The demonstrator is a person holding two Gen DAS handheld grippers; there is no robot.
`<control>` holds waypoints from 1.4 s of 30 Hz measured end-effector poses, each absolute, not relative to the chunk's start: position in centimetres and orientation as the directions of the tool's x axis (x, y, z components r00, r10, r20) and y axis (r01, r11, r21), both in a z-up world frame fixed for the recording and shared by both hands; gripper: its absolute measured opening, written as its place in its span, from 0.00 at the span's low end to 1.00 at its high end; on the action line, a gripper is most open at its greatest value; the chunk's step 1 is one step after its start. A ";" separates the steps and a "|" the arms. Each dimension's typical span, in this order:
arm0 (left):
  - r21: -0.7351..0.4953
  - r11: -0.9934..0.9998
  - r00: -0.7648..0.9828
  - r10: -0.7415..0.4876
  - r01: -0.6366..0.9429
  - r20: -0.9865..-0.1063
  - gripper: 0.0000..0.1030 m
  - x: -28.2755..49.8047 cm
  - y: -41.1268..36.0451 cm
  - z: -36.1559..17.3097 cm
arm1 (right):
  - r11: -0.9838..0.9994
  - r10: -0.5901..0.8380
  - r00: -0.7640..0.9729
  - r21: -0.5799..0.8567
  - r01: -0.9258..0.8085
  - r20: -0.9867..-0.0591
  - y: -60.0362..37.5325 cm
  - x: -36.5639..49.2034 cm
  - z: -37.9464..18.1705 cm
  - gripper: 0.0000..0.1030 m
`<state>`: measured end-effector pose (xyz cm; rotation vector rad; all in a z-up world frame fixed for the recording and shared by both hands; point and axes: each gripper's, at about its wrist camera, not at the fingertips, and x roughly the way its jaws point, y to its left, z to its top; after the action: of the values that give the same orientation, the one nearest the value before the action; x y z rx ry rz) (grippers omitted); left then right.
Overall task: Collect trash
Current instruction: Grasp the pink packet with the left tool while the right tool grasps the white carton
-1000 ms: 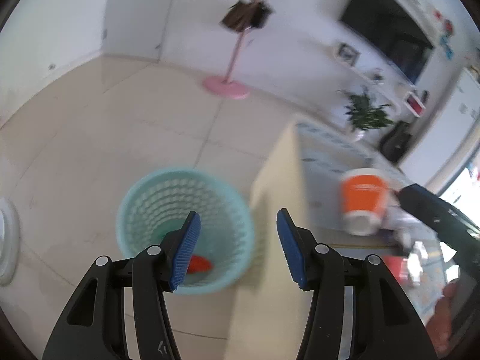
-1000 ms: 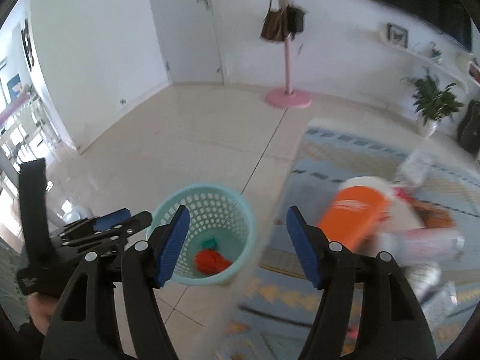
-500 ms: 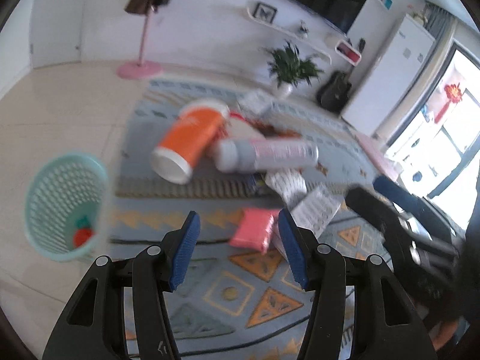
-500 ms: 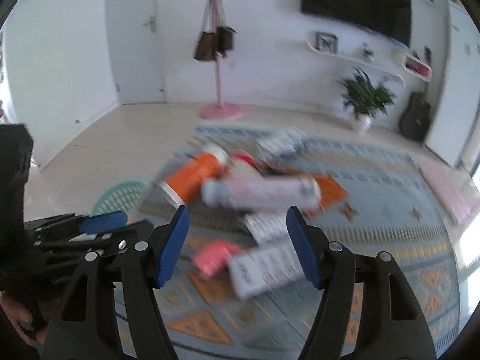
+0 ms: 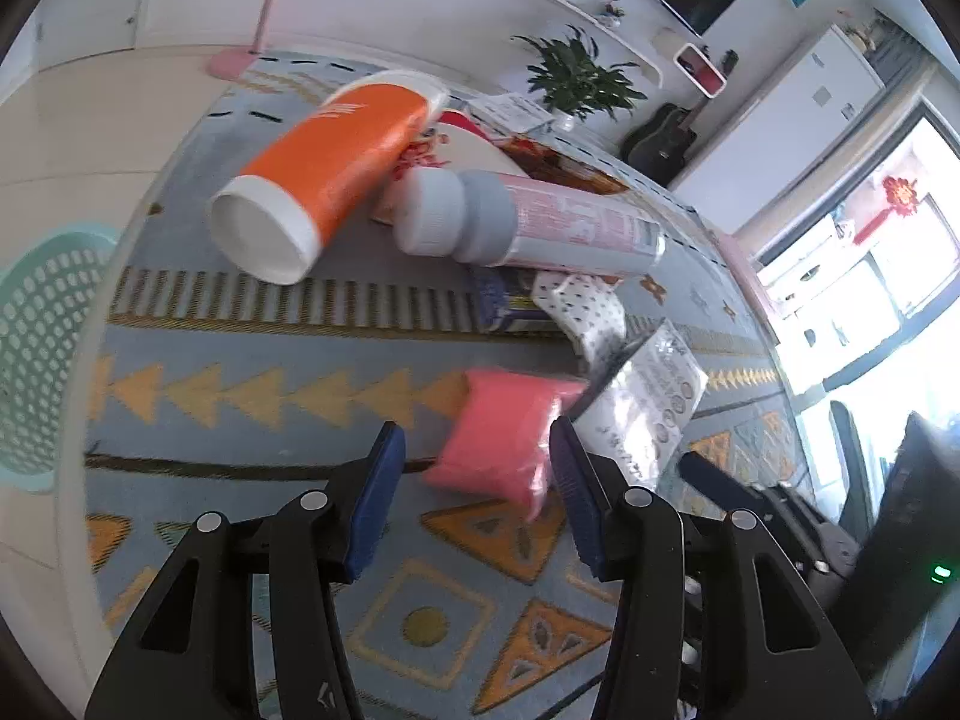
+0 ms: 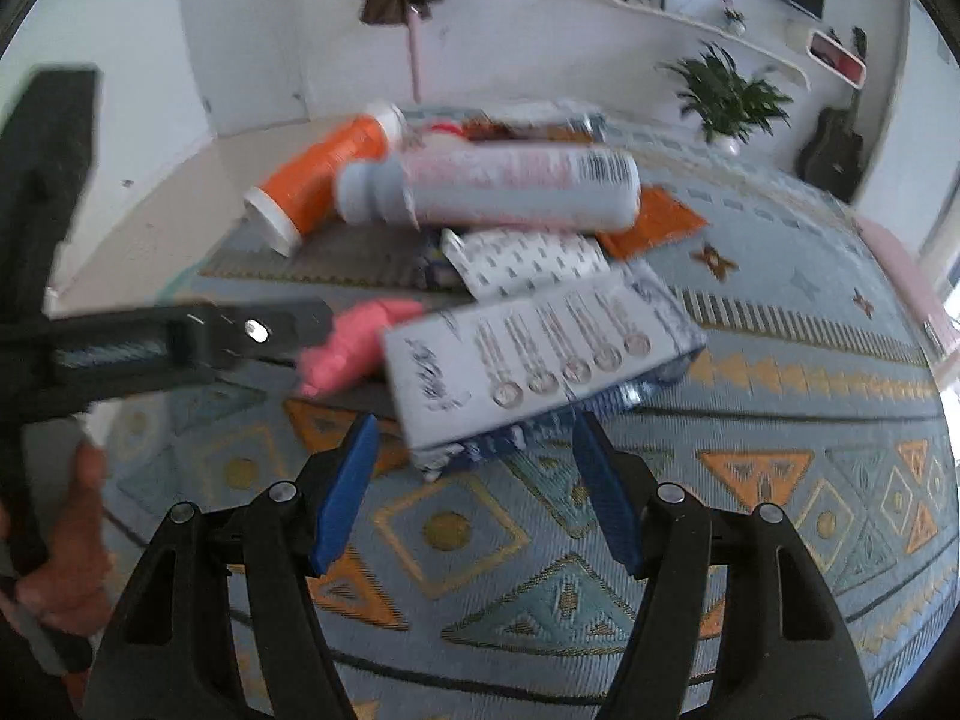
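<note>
Showing blurred, unreadable print: white carton (image 6: 540, 354)

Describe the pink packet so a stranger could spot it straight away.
Find the patterned blue rug and its heap of litter. At the heap's near edge, below the grey bottle, lies the pink packet: a small soft pillow-shaped pouch, plain pink, unlike the printed white packs beside it.

Beyond my patterned rug (image 5: 252, 384) a potted plant (image 5: 579, 81) stands at the wall, a dark guitar (image 5: 660, 135) just beside it, a curved shelf (image 6: 702, 24) above.
</note>
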<state>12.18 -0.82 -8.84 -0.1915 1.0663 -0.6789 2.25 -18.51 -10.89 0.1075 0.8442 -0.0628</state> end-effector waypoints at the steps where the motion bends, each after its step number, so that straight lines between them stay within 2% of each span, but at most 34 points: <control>1: -0.460 0.780 0.300 -0.600 0.424 -0.741 0.46 12.2 -1.1 -8.8 | 0.990 -0.017 0.652 0.079 0.117 -0.758 -19.2 2.3 -11.4 0.61; 7: -0.421 0.773 0.295 -0.590 0.474 -0.751 0.47 11.7 -3.1 -8.5 | 0.966 -0.091 0.631 0.085 0.243 -0.770 -25.0 0.9 -11.7 0.61; 9: -0.405 0.774 0.294 -0.582 0.487 -0.758 0.50 11.5 -3.7 -8.5 | 0.959 -0.073 0.627 0.117 0.257 -0.775 -26.9 0.1 -11.7 0.61; 11: -0.377 0.784 0.300 -0.560 0.492 -0.772 0.56 11.3 -4.1 -8.6 | 0.957 -0.047 0.638 0.147 0.248 -0.769 -27.7 -0.5 -11.5 0.61; 12: -0.345 0.800 0.318 -0.534 0.492 -0.783 0.62 11.1 -4.3 -8.6 | 0.955 -0.037 0.645 0.162 0.247 -0.763 -27.9 -0.9 -11.2 0.62; 15: -0.236 0.831 0.367 -0.453 0.504 -0.812 0.64 10.6 -5.1 -8.5 | 0.949 -0.007 0.663 0.204 0.241 -0.749 -28.0 -0.8 -10.1 0.63; 17: -0.184 0.844 0.385 -0.410 0.504 -0.827 0.57 10.4 -5.4 -8.8 | 0.944 -0.008 0.667 0.214 0.250 -0.745 -28.0 0.0 -9.5 0.68; 18: -0.172 0.845 0.385 -0.400 0.506 -0.832 0.49 10.4 -5.6 -9.0 | 0.940 -0.010 0.666 0.219 0.260 -0.746 -28.0 0.7 -9.2 0.69; 19: -0.175 0.842 0.378 -0.403 0.510 -0.834 0.46 10.3 -5.8 -9.1 | 0.936 -0.012 0.663 0.225 0.271 -0.748 -28.0 1.4 -9.1 0.70; 24: -0.126 0.832 0.390 -0.381 0.541 -0.838 0.38 9.7 -6.6 -9.3 | 0.909 -0.025 0.624 0.242 0.339 -0.781 -28.4 4.5 -10.2 0.72; 27: -0.107 0.825 0.396 -0.375 0.555 -0.838 0.36 9.4 -6.8 -9.3 | 0.887 -0.005 0.612 0.278 0.368 -0.791 -28.8 5.7 -10.9 0.77; 33: -0.125 0.827 0.405 -0.393 0.547 -0.826 0.33 9.5 -6.1 -9.2 | 0.870 0.012 0.557 0.283 0.404 -0.830 -28.4 8.3 -11.6 0.77; 36: -0.140 0.827 0.410 -0.408 0.544 -0.816 0.33 9.5 -5.4 -8.7 | 0.872 -0.025 0.542 0.248 0.423 -0.840 -28.1 8.8 -11.6 0.77; 38: -0.147 0.828 0.415 -0.415 0.541 -0.810 0.33 9.4 -5.2 -8.5 | 0.871 -0.033 0.529 0.234 0.431 -0.848 -28.2 8.9 -11.8 0.74; 42: -0.160 0.828 0.428 -0.432 0.538 -0.794 0.32 9.4 -5.0 -7.8 | 0.874 -0.036 0.534 0.232 0.426 -0.845 -28.4 8.1 -11.8 0.59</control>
<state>9.35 -5.01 -7.76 0.1245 0.9516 -0.6072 8.06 -28.39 -11.76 0.4438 0.9760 -0.2865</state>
